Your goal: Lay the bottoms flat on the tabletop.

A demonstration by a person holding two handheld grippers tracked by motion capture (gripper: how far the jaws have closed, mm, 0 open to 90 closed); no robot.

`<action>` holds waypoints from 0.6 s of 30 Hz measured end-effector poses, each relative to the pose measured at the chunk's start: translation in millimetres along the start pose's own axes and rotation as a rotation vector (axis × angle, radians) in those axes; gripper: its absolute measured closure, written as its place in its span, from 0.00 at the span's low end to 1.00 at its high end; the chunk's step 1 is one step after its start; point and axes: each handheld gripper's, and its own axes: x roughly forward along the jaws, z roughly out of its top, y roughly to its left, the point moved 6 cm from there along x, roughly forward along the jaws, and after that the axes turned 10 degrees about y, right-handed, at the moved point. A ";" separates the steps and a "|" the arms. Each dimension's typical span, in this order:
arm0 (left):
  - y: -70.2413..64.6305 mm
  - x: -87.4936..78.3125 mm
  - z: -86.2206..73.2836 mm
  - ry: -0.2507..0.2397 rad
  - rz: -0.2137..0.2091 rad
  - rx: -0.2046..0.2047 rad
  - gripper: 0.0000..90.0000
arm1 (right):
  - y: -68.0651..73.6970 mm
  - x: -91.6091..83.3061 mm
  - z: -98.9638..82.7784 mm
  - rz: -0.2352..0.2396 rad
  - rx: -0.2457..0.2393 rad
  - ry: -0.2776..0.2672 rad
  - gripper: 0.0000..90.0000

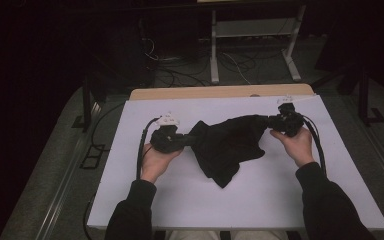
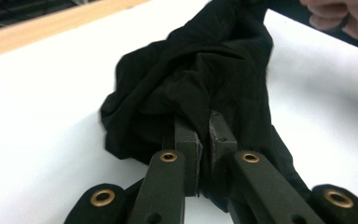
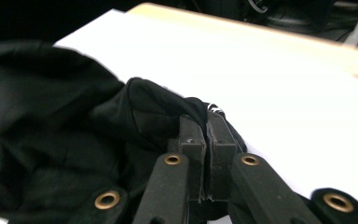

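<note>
A black cloth [image 1: 227, 145] hangs stretched between my two grippers above the white table top [image 1: 260, 200], its lower part sagging to a point near the table's middle. My left gripper [image 1: 184, 140] is shut on the cloth's left edge. In the left gripper view the jaws pinch a fold of the black cloth [image 2: 200, 79] at the left gripper [image 2: 206, 122] tips. My right gripper [image 1: 271, 123] is shut on the cloth's right end. In the right gripper view the black cloth [image 3: 51, 135] bunches to the left of the right gripper [image 3: 206, 122], a fold caught between the pads.
A wooden strip [image 1: 220, 92] runs along the table's far edge. Beyond it stand a white metal frame [image 1: 252, 45] and tangled cables [image 1: 180, 70] on a dark floor. Both forearms in dark sleeves [image 1: 130, 215] come in from the near edge.
</note>
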 end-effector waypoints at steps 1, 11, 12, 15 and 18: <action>1.4 -4.3 1.2 -0.010 0.003 -0.004 0.95 | -1.1 -2.2 7.5 -0.004 -0.001 -0.009 0.96; 13.3 -47.2 16.2 -0.085 0.044 -0.018 0.95 | 2.4 -11.3 68.6 -0.025 -0.034 -0.066 0.96; 13.5 -51.0 17.4 -0.092 0.046 -0.018 0.95 | 3.8 -11.1 73.5 -0.022 -0.035 -0.072 0.96; 12.0 -59.4 17.5 -0.109 0.031 -0.015 0.95 | 8.5 -10.8 87.3 -0.012 -0.044 -0.097 0.96; 6.6 -60.4 12.0 -0.099 0.003 -0.010 0.95 | 12.6 -12.9 99.3 -0.011 -0.063 -0.124 0.96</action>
